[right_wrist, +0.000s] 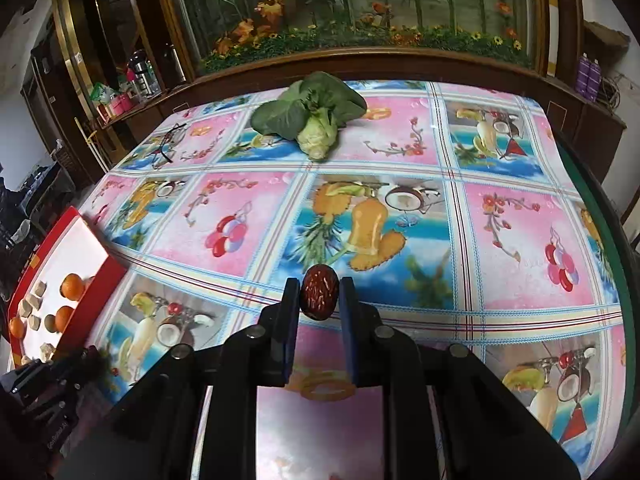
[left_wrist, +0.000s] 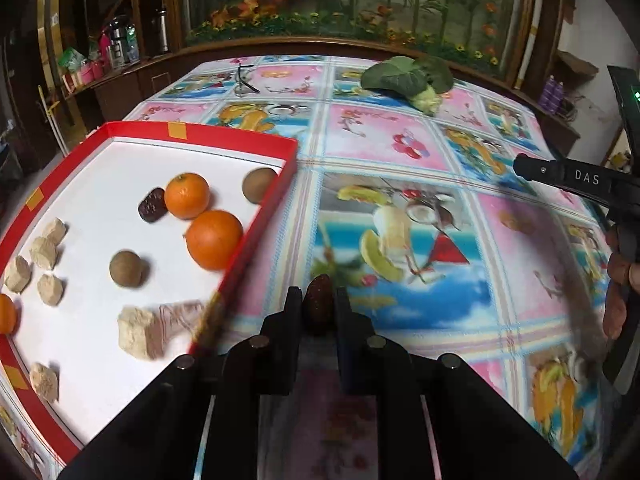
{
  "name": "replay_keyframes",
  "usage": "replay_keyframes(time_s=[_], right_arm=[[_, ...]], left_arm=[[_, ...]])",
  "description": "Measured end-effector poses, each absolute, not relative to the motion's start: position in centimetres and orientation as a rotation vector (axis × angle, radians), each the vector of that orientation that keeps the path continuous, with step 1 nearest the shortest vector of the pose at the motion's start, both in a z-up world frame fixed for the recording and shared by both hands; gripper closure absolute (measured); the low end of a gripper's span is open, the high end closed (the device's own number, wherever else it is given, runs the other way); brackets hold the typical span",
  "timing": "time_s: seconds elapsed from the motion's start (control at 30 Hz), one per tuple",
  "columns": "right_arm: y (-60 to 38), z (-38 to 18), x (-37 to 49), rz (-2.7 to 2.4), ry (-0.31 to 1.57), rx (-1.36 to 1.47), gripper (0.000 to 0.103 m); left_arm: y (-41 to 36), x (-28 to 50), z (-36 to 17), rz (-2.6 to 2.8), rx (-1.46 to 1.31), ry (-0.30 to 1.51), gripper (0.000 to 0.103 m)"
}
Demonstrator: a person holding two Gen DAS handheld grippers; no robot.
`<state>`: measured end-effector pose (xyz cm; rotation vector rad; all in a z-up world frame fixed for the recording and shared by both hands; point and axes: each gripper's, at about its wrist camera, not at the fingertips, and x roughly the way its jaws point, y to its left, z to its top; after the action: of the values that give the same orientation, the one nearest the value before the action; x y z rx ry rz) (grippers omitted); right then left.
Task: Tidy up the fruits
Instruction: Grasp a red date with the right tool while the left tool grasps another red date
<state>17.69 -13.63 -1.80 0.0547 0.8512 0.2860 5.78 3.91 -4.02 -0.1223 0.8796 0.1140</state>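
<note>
**Mia:** What is the left gripper [left_wrist: 316,304] holding?

**Ben:** A dark red date [left_wrist: 319,304]. The two fingers squeeze it from both sides. It sits just beside the red tray [left_wrist: 256,236], over the tablecloth [left_wrist: 400,140].

**Mia:** And the right gripper [right_wrist: 320,298]?

**Ben:** It has a wrinkly red date [right_wrist: 319,297] too, pinched tight between its fingers. It is above the tablecloth, well apart from the tray.

**Mia:** What is in the tray?

**Ben:** Two oranges [left_wrist: 214,239] touch each other near the right wall. Another date [left_wrist: 152,205] lies just beside the far orange [left_wrist: 187,195]. A brown round fruit [left_wrist: 126,268] sits in the middle, and one more [left_wrist: 258,185] rests by the far corner. Pale crumbly chunks [left_wrist: 47,253] lie on the left side. A third orange [left_wrist: 7,313] peeks in at the left edge.

**Mia:** What else is on the table?

**Ben:** A leafy green cabbage [right_wrist: 310,120] lies at the far side. A pair of glasses [right_wrist: 166,142] rests near the far left corner.
</note>
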Motion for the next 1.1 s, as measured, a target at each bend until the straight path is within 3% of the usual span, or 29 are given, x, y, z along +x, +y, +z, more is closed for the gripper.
replay_keyframes(time_s=[0.3, 0.6, 1.1], right_arm=[[-14.7, 0.8, 11.4, 0.264, 0.827, 0.025, 0.082], [-15.3, -0.6, 3.7, 0.208, 0.842, 0.056, 0.082], [-10.5, 0.5, -0.7, 0.235, 0.825, -0.017, 0.082]], left_arm=[[0.8, 2.7, -3.1, 0.02, -0.101, 0.854, 0.09], [-0.4, 0.3, -1.9, -0.029, -0.104, 0.813, 0.09], [1.9, -2.0, -1.2, -0.011, -0.163, 0.805, 0.089]])
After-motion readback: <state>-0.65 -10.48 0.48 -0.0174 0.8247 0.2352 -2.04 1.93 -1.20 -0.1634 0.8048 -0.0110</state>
